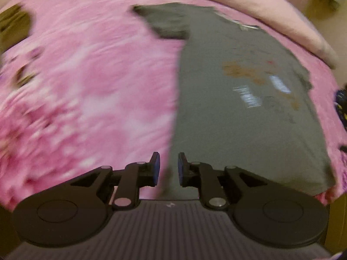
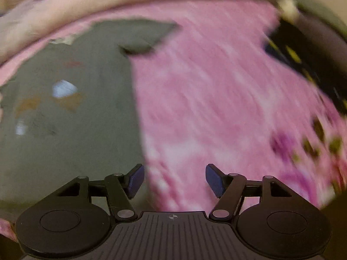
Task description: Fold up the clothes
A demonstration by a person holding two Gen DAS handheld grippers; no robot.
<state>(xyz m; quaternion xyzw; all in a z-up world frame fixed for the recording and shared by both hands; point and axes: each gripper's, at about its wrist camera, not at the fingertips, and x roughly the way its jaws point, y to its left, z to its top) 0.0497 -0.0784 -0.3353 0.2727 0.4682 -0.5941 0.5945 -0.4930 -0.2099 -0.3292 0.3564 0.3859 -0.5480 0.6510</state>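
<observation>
We count one grey T-shirt [image 1: 227,112] on one pink bedspread [image 1: 97,75] — and two grippers, left gripper [image 1: 168,169] and right gripper [image 2: 174,181].

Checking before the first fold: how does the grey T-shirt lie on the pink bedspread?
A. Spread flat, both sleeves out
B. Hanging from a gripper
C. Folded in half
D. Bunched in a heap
A: the grey T-shirt lies flat on the pink bedspread, sleeves out, no fingers gripping it.

Soft, even indoor light, no hard shadows. Both views smear with motion blur: the pink patterned bedspread [image 1: 86,86] streaks, the grey printed T-shirt [image 1: 238,119] softens. Fisheye bends the edges; the corners go dark.
</observation>
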